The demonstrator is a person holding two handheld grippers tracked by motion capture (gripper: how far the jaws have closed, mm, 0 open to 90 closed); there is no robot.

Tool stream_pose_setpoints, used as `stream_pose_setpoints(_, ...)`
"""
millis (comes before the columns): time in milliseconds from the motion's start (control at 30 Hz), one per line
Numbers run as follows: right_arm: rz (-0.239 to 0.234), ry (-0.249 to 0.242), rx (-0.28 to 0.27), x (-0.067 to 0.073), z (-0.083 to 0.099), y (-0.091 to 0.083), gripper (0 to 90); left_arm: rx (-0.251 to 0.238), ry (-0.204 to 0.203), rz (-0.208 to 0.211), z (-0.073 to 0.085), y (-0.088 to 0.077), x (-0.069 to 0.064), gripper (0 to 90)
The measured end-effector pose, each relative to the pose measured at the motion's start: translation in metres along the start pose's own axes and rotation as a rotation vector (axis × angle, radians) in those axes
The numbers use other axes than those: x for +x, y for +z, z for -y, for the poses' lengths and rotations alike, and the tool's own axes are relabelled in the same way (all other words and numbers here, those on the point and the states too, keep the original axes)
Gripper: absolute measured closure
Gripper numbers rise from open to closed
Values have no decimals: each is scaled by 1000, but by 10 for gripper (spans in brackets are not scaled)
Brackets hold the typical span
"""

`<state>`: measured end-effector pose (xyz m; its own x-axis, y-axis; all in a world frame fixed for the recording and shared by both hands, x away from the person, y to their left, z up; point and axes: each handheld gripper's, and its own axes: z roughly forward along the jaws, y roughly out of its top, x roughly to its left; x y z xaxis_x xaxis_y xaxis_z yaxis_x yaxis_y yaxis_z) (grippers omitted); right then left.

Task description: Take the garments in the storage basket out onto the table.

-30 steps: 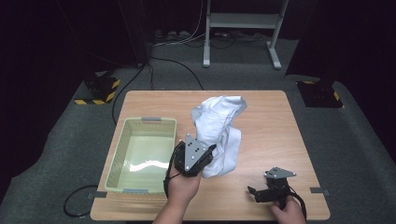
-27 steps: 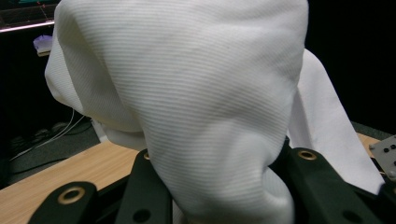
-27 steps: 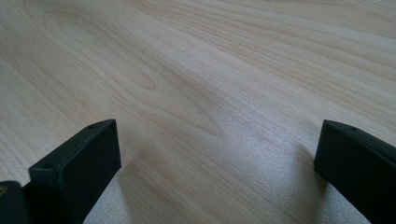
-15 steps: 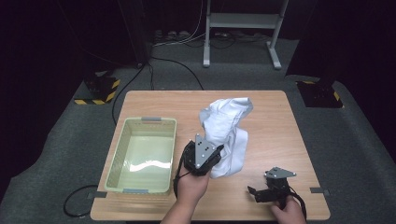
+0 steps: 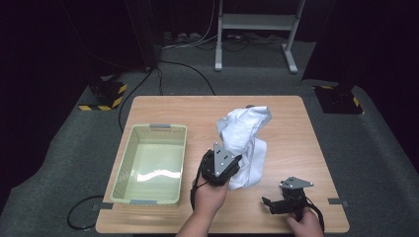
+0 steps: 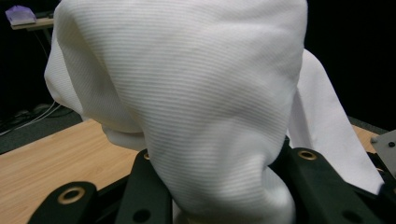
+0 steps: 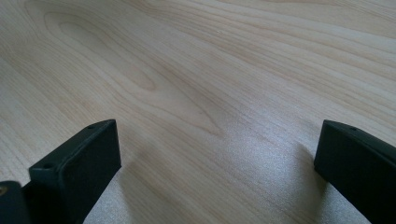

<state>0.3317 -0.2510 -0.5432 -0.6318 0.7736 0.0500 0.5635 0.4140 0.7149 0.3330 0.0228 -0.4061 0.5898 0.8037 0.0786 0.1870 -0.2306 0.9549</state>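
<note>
the white cloth (image 5: 245,140) is soft and thin, with tiny ribbed lines you can see up close in the left gripper view (image 6: 187,102). it is all bunched up and puffy, like a lumpy bag, with deep folds. it sits near the middle of the bench (image 5: 291,113), a bit toward 3 o'clock. its long way runs from about 7 o'clock up to 1 o'clock, and its top end pokes up off the wood and points to 1 o'clock.

the left claw (image 5: 232,170) is pinched tight on the low end of the cloth, at the cloth's 7 o'clock tip. in the left gripper view the black jaws squeeze a fat fold of it between them, and the rest of the cloth rises up like a hood.

the right claw (image 5: 269,203) rests at the 5 o'clock corner of the bench, well apart from the cloth. its jaws stand wide open with just bare wood between them. the wood is pale and smooth with wavy grain lines.

a light green plastic tub (image 5: 170,129) with a rim and round corners sits at 9 o'clock from the cloth. it is a long box shape.
</note>
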Motion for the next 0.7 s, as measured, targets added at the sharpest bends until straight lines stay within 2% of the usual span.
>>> stream_pose_setpoints(367,1,-1,0,0,0,0,0,33,-6,7,11,14,-5,647)
stream_pose_setpoints(700,0,0,-1,0,0,0,0,101,-33,9,33,34,-3,647)
